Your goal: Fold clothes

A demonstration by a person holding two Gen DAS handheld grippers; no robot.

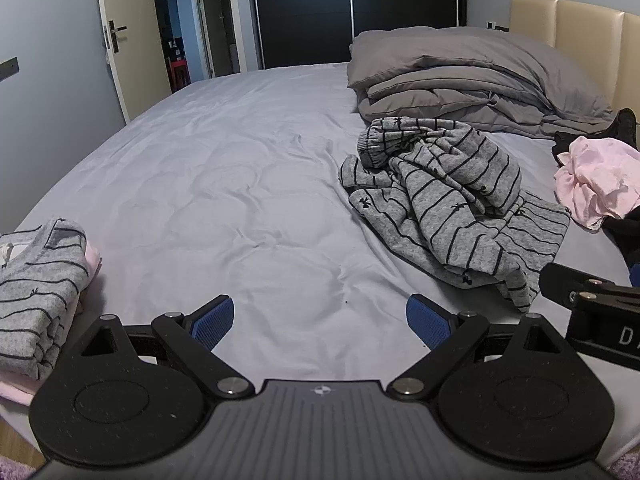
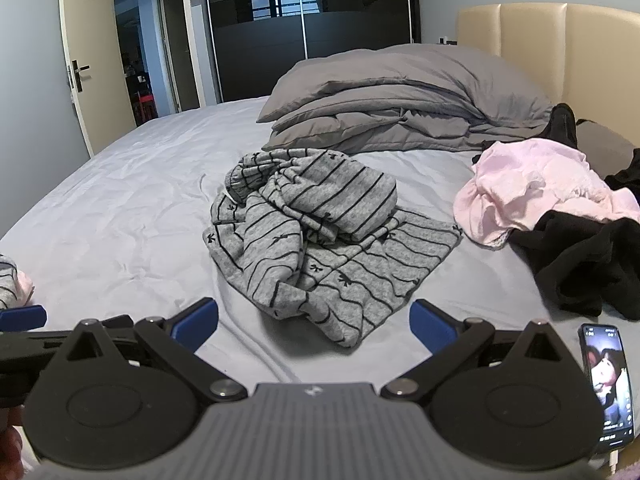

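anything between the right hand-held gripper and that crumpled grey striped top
Nothing visible. The right hand-held gripper is open, with only bare bedsheet before the crumpled grey striped top. The phone lies off to its right.

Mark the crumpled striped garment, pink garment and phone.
crumpled striped garment [image 2: 320, 236]: right wrist view, bunched middle.
pink garment [image 2: 528, 188]: right wrist view, top folds.
phone [image 2: 610, 384]: right wrist view, lit screen.

Ahead of the spread jaws of the right gripper [image 2: 314, 324], a soft knit grey striped garment [image 2: 320, 236] is lying crumpled on the smooth matt cloth sheet [image 2: 120, 208]. The gripper's fingertips [image 2: 198, 320] are showing ribbed blue rubbery pads on matt black plastic. Right of the jaws, a glossy phone [image 2: 610, 384] is glowing
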